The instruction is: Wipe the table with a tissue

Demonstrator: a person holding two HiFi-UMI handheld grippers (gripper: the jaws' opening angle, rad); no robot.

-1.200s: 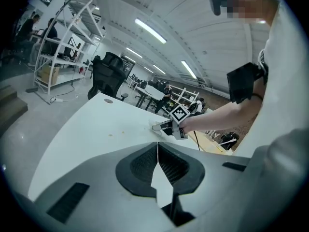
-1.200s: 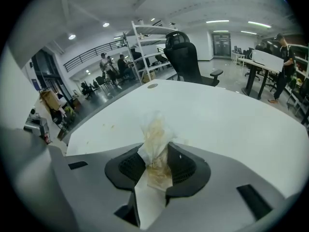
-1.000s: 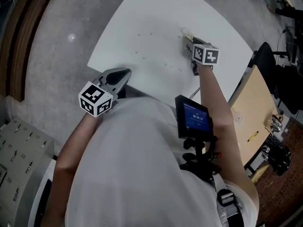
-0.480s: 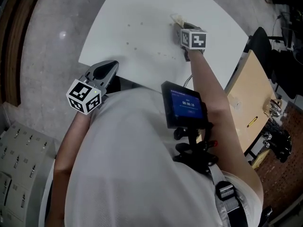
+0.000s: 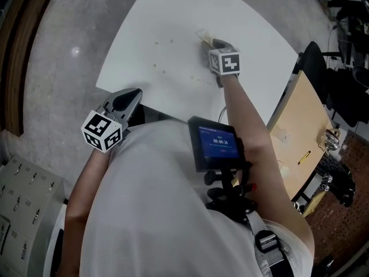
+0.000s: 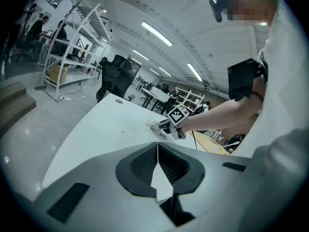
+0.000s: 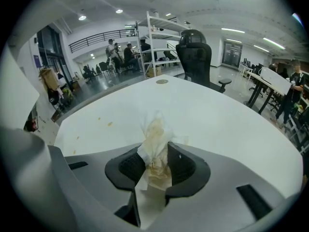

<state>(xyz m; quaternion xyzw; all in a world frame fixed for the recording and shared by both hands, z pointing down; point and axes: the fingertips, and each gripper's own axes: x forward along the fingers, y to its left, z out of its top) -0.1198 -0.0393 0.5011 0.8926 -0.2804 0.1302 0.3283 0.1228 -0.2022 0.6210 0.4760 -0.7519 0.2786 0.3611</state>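
Parked left tool at near edge of worktop, jaws together, nothing between. Likely stayed clear of wipe path. Noted yellowish specks on worktop between tools; judged wiping unfinished. Clamped stained tissue in right tool, narrow grip, wad poking past tips, angled down at worktop for wiping.

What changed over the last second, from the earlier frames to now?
The right gripper, jaws shut on the stained tissue, slid it slightly left across the table in the head view, toward the yellowish specks. The left gripper stayed by the near table edge, jaws together and empty.
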